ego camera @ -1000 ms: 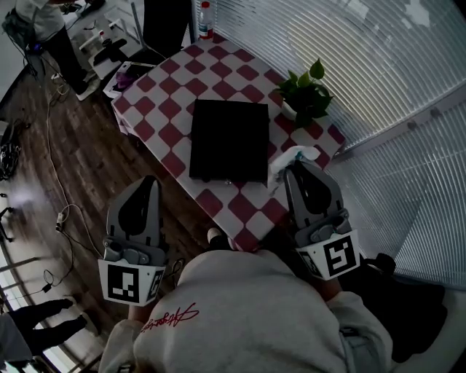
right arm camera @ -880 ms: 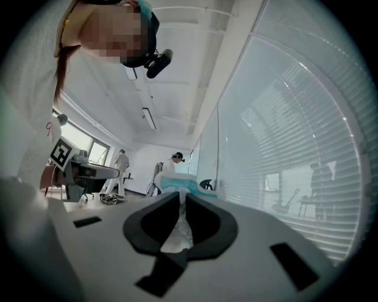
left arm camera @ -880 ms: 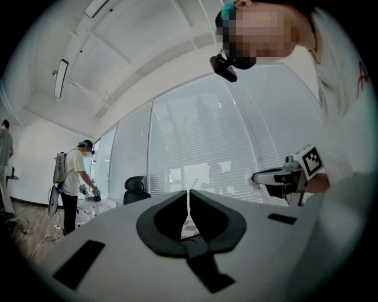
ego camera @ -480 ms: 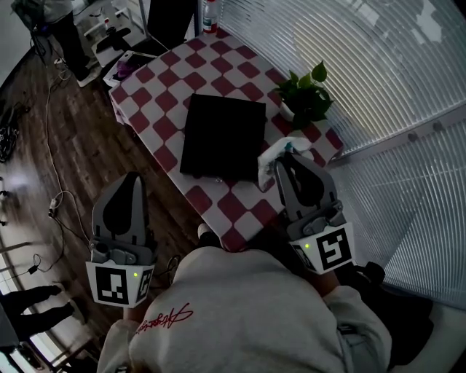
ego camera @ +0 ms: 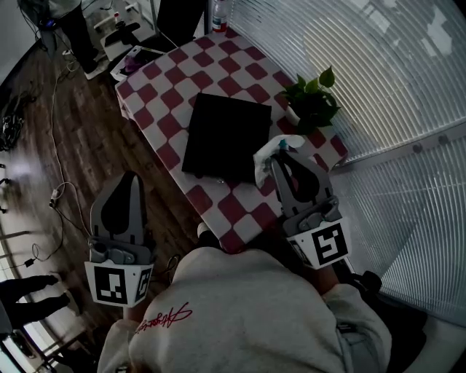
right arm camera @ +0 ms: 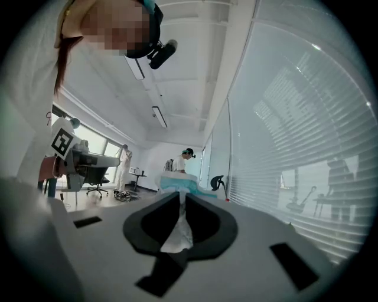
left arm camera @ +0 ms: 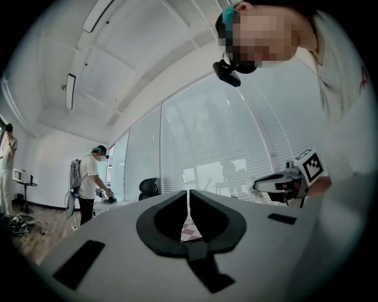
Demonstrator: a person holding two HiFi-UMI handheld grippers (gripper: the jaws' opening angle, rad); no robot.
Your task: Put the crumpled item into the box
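Right gripper (right arm camera: 179, 197): the jaws are clamping down on the crumpled item (right arm camera: 176, 231), a white wad with a teal part. The material is filling the gap between the pads and bulging out past the tips.

Head view: the right gripper (ego camera: 286, 154) is pointing away from the person, over the near right part of the red-and-white checkered table (ego camera: 240, 207). The crumpled item (ego camera: 266, 154) is showing at its tips, just beside the near right corner of the black box (ego camera: 226, 135). I cannot tell whether the wad is touching the box. The box is lying flat in the middle of the table, dark top facing up.

A potted plant (ego camera: 313, 102) is standing at the table's right edge, beyond the gripper and next to the window blinds (ego camera: 378, 87). A bottle (ego camera: 218, 13) is standing at the table's far end.

Left gripper (left arm camera: 188, 194): the jaws are pressing together with nothing between them. In the head view the left gripper (ego camera: 124, 178) is hanging over the wooden floor (ego camera: 87, 146), off the table's left side and well apart from the box. Cables (ego camera: 54, 197) are lying on the floor beside it.
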